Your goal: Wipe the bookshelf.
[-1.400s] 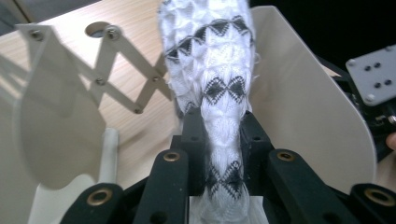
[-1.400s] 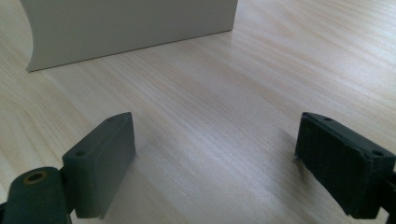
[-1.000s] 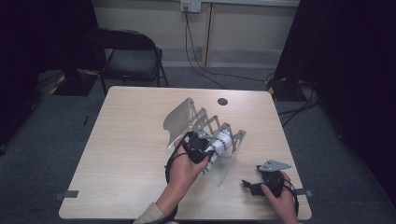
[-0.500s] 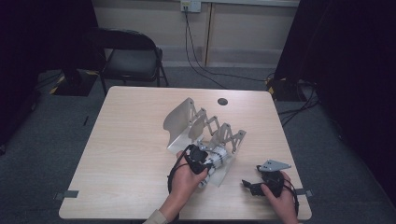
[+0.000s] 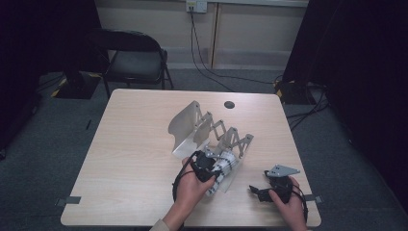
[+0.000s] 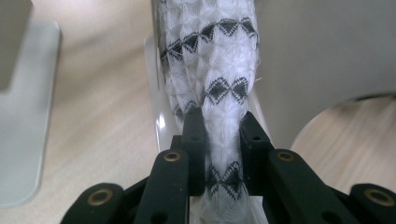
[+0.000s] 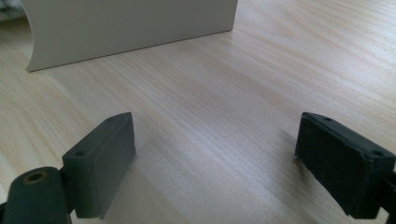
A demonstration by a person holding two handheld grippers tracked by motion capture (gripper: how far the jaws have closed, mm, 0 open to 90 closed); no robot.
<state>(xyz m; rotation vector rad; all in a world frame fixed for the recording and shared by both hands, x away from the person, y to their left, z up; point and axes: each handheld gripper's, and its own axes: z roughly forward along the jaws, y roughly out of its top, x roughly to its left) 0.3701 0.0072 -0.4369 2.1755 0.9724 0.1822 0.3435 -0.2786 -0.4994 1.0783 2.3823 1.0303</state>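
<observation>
Two grippers: your left gripper [image 6: 219,128] clamps the patterned white cloth [image 6: 210,70] at the rack [image 5: 211,132]; your right gripper [image 7: 215,163] gapes empty near the table's [image 5: 134,144] front edge.

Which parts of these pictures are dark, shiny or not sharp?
High view: the room's sides are very dark, the table is evenly lit. Left gripper view: the sock is sharp, the near black tool parts soft, with glare on the plate edge. Right gripper view: soft sheen on the wood.
</observation>
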